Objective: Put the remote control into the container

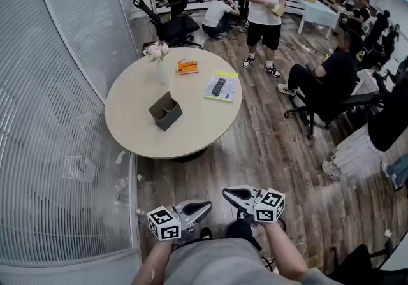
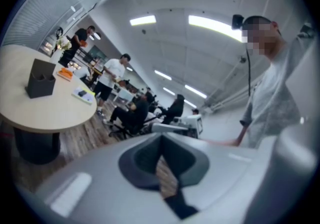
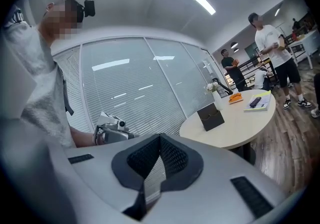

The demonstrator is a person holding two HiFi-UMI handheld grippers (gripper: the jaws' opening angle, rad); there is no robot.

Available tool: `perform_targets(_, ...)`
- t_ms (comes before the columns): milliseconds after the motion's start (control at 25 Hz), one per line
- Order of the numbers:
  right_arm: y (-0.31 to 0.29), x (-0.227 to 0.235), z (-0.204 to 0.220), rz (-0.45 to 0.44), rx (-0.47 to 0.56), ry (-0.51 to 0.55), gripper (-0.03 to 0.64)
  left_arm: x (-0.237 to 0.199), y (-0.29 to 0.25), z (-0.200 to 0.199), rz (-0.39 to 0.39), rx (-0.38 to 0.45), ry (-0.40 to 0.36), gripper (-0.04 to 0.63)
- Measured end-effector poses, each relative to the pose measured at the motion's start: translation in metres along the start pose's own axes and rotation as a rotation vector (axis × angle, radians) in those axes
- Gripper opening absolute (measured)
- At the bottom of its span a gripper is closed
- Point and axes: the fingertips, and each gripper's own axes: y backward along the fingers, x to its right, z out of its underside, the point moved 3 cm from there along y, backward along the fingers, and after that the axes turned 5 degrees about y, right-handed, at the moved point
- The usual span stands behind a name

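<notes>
A round beige table (image 1: 135, 100) stands ahead of you beside a glass wall. You hold both grippers low before your body, well short of the table: your left gripper (image 1: 205, 205) and right gripper (image 1: 228, 194) each have jaws closed together, gripping nothing. A dark grey container (image 1: 166, 111) sits near the table's middle. The black remote control (image 1: 218, 87) lies on a yellow-edged booklet (image 1: 229, 91) toward the table's right side, apart from the container.
</notes>
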Motion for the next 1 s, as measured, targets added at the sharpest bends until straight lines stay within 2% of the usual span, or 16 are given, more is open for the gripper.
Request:
perform_targets(360,0.003,0.037,-0.014,-0.097,-0.086,0.043,0.015,-0.010,-0.043,-0.023,-0.060,0.047,0.002,-0.003)
perform_targets(680,0.019,0.067,-0.029,-0.142,-0.123,0.085,0.015,-0.016,-0.081,-0.038,-0.088,0.058,-0.002,-0.003)
perform_targets(1000,0.042,0.115,-0.046,-0.172,-0.139,0.142,0.015,-0.027,-0.130,-0.063,-0.124,0.075,-0.045,-0.003)
